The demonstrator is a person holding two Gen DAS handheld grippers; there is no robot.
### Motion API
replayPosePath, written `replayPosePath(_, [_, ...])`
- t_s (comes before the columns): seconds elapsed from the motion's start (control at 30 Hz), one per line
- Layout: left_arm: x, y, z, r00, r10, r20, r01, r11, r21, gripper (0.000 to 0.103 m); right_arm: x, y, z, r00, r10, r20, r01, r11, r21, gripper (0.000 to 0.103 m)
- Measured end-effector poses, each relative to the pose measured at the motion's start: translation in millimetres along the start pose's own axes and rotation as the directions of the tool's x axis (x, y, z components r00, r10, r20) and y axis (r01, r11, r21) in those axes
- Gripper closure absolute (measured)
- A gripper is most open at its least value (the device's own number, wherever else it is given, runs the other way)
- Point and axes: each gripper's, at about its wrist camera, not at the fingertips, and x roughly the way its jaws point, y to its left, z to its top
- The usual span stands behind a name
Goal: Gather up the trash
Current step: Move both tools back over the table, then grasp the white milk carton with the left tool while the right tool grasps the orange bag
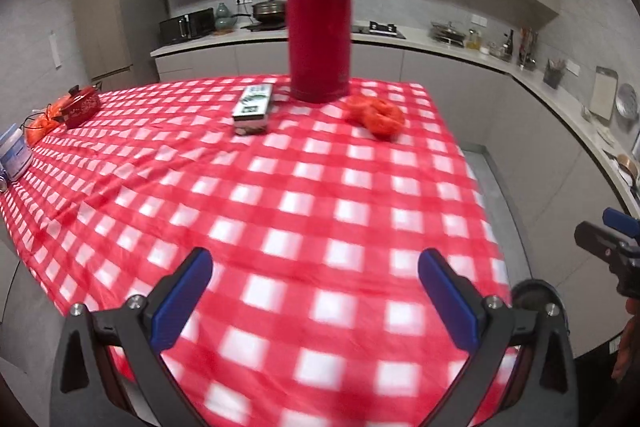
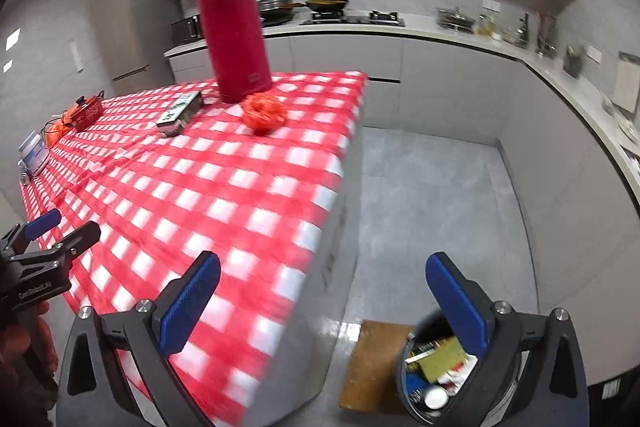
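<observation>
Left hand-held gripper (image 1: 316, 291): spread wide, nothing between its blue fingers (image 1: 182, 301). It hangs over the near part of the bench.
Right hand-held gripper (image 2: 322, 301): spread wide too, holding nothing. It is at the bench's right edge, half over the floor (image 2: 432, 187).
Bench (image 1: 280, 211): covered with a red and white checked cloth.
Bin (image 2: 436, 383): on the floor, just under the right hand-held gripper, beside a brown mat (image 2: 372, 363). It has bits of trash in it.
Red net bag (image 1: 376, 115): scrunched up, at the far end of the bench, just beside the big red flask (image 1: 319, 15).
Flask: standing upright, at the far edge.
Small box (image 1: 253, 109): lying flat, left of the flask, near it.
Red pot (image 1: 82, 105): far left side of the bench, well apart from the flask.
White tub (image 1: 14, 153): at the left edge, near the pot.
Kitchen: grey counter (image 2: 400, 29) with pans behind.
</observation>
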Motion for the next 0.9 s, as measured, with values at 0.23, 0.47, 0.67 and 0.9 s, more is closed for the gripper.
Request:
replayPosePath(0.23, [34.0,38.8,30.3,1.0,-0.014,-0.001,0.014,1.0,-0.005,0.0,31.5,49.2,42.2,1.0,0.009,0.016,-0.008,0.999,-0.048,0.0])
replayPosePath(0.47, [77.3,68.5,61.8,0.999,-0.041,-0.028,0.042,0.999,0.011,0.005,83.4,90.6,81.9,1.0,0.001,0.006,-0.001,0.997,-0.077,0.005])
replayPosePath(0.67, [115.9,79.1,82.7,0.996,-0.067,-0.059,0.068,0.997,0.027,0.008,129.7,108.2,112.2,1.0,-0.02,-0.024,0.018,0.997,-0.073,0.01])
replayPosePath(0.9, [152.1,90.7,107.0,0.993,-0.09,-0.07,0.093,0.995,0.041,0.008,172.8,114.0,135.1,0.998,-0.044,-0.049,0.041,0.998,-0.054,0.012])
